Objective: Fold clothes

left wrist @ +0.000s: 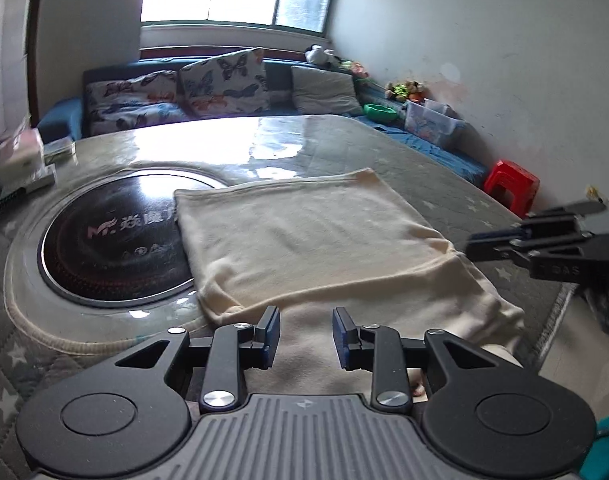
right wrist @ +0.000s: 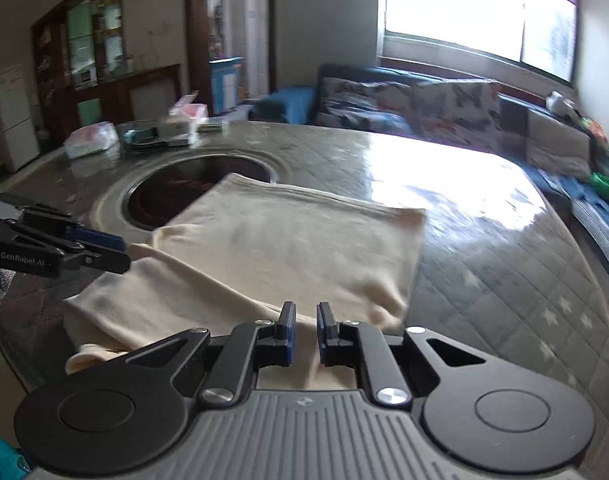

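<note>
Currently we are finding the cream garment [left wrist: 316, 240] lying part-folded at centre frame on the desk [left wrist: 404, 148], its near edge loose and needing another fold. Left gripper [left wrist: 306, 334] and right gripper [right wrist: 306, 332] fingers are standing released, grasping nothing.

Folded cloth [left wrist: 312, 240] on the table [left wrist: 384, 144], partly over its round inset burner [left wrist: 116, 248], sofa [left wrist: 224, 88] behind.

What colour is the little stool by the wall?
The stool is bright red; it shows only in the left wrist view.
</note>
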